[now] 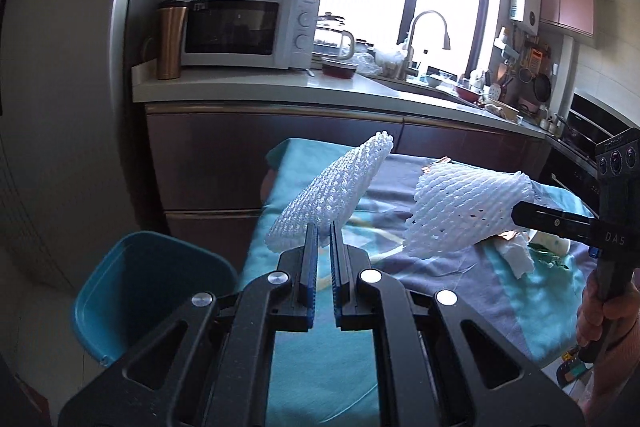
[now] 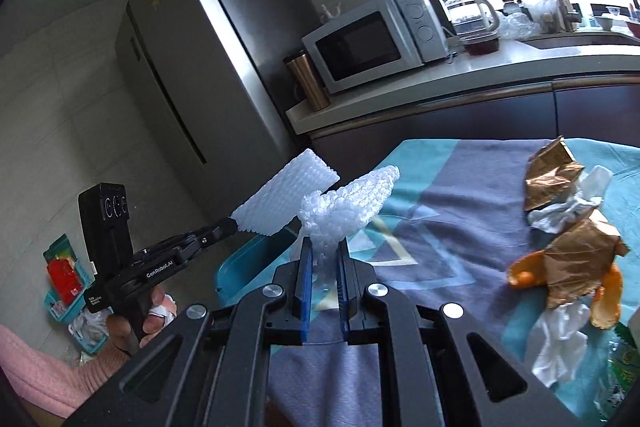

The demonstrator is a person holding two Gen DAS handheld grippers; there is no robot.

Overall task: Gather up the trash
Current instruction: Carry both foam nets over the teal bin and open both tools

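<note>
My left gripper point(image 1: 324, 227) is shut on a white foam fruit net point(image 1: 336, 187), held up above the table's left end; it also shows in the right wrist view point(image 2: 286, 199). My right gripper point(image 2: 323, 247) is shut on a second white foam net point(image 2: 348, 203), which shows in the left wrist view point(image 1: 464, 207) with the gripper at its right side point(image 1: 520, 215). A blue trash bin point(image 1: 148, 291) stands on the floor left of the table, below and left of both nets. More trash lies on the table: gold wrappers point(image 2: 576, 259), orange peel point(image 2: 608, 303) and white tissues point(image 2: 560, 343).
The table has a teal and grey cloth point(image 1: 460, 287). Behind it runs a kitchen counter point(image 1: 280, 87) with a microwave point(image 1: 240, 27), a copper tumbler point(image 1: 171, 39), a glass kettle and a sink tap. A fridge point(image 2: 192, 51) stands left.
</note>
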